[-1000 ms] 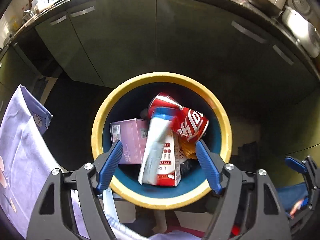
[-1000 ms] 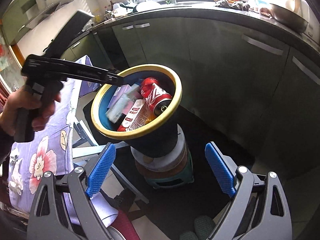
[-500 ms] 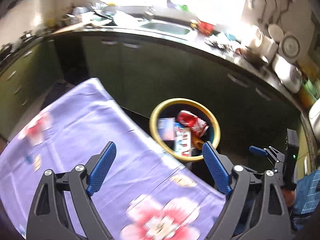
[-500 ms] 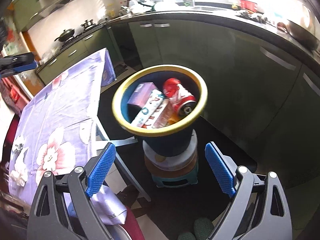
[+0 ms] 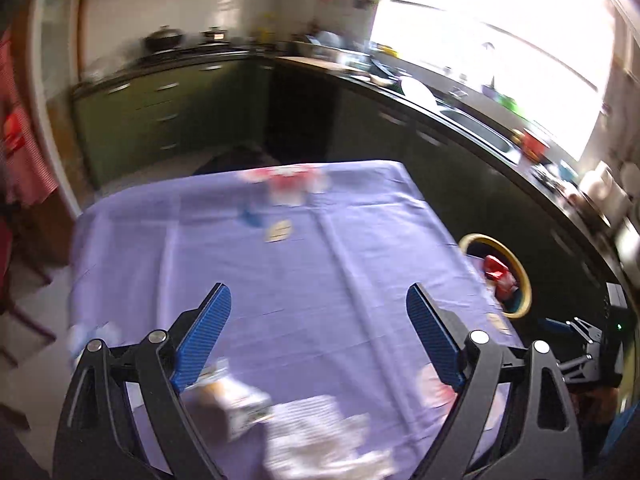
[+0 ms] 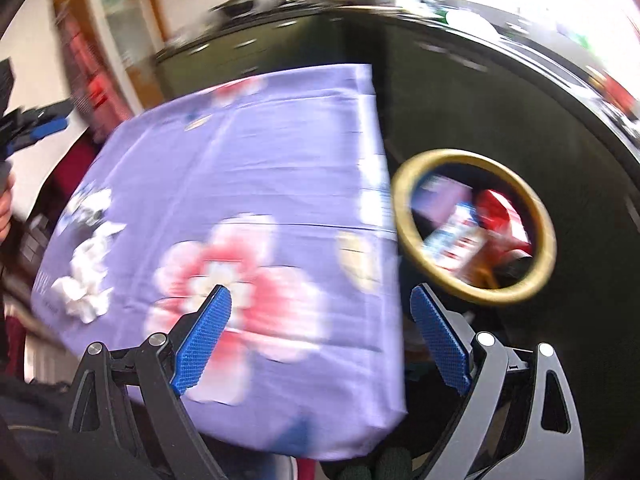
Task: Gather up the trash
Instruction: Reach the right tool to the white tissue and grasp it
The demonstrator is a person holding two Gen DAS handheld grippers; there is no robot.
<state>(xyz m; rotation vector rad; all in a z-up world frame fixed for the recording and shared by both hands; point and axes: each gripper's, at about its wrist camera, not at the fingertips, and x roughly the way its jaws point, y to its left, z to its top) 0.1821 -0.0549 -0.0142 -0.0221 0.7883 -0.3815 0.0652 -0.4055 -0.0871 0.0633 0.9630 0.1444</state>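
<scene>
My left gripper is open and empty above the table with the purple flowered cloth. Blurred white crumpled paper and a small carton lie on the cloth just below it. My right gripper is open and empty over the table's right edge. The yellow-rimmed bin stands right of the table and holds a red can, a pink box and a carton. The bin also shows in the left wrist view. White crumpled tissue lies at the cloth's left edge.
Dark green kitchen cabinets and a black counter with a sink run around the back and right. The left gripper shows at the far left of the right wrist view. A red cloth hangs at left.
Both grippers have swung left, away from the bin and over the table. The left one was right above the bin a second ago; the bin is now far to its right.
</scene>
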